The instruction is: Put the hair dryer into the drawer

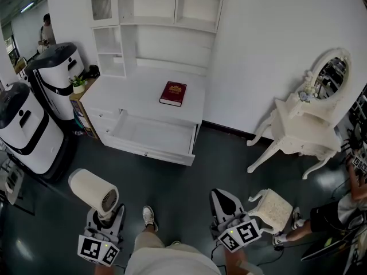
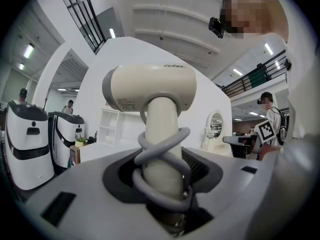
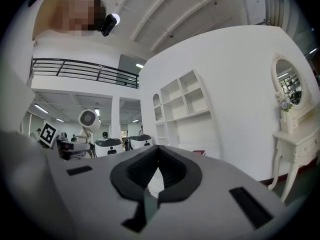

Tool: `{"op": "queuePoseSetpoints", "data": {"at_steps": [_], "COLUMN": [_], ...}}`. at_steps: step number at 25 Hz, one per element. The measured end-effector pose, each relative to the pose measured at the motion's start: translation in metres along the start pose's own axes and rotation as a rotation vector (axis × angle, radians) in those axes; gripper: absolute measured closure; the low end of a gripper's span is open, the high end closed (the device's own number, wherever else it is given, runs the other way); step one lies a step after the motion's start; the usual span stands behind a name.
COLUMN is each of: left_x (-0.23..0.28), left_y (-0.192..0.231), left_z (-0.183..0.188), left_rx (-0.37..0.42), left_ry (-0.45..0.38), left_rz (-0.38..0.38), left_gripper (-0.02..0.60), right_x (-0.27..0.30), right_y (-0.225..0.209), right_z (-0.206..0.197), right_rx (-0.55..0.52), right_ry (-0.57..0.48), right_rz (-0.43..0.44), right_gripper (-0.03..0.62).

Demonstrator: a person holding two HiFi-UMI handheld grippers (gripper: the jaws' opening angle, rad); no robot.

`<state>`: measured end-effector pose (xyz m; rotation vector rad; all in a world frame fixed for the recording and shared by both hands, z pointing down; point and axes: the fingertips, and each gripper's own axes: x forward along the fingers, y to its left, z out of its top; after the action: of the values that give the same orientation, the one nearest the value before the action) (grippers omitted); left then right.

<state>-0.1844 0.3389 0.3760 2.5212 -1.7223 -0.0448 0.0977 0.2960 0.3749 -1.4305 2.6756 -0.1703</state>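
Observation:
A cream hair dryer [image 1: 93,189] stands upright in my left gripper [image 1: 106,215], at the lower left of the head view. The jaws are shut on its handle, which has a grey cord [image 2: 161,159] wound round it. In the left gripper view the dryer's barrel [image 2: 150,88] fills the middle above the left gripper [image 2: 162,171]. My right gripper [image 1: 223,198] hangs beside it at the lower right, its jaws together and nothing in them; its own view shows the right gripper [image 3: 159,151] with the tips meeting. The white drawer [image 1: 148,151] stands pulled out and bare, ahead of both grippers.
A dark red book [image 1: 173,93] lies on the white desk [image 1: 126,90] above the drawer, under wall shelves. Two white-and-black machines [image 1: 27,128] stand at the left. A white dressing table [image 1: 301,133] with a mirror and a stool [image 1: 270,208] are at the right, with a seated person [image 1: 338,211] beyond.

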Motion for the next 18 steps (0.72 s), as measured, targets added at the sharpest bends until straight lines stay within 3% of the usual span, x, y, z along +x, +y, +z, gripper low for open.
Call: {"op": "queuePoseSetpoints", "data": {"at_steps": [7,18], "left_x": [0.079,0.216], "left_y": [0.033,0.134], "left_z": [-0.004,0.003], "left_rx": [-0.037,-0.041], "left_ry": [-0.004,0.006], "left_rz": [-0.063,-0.168], "left_gripper": [0.374,0.374], "right_x": [0.054,0.225], "right_y": [-0.035,-0.06], "right_z": [-0.005,0.015], "right_rx": [-0.021,-0.049], "right_ry": [0.052,0.044], "right_rz": [-0.062,-0.089], "right_gripper": [0.583,0.585]}}
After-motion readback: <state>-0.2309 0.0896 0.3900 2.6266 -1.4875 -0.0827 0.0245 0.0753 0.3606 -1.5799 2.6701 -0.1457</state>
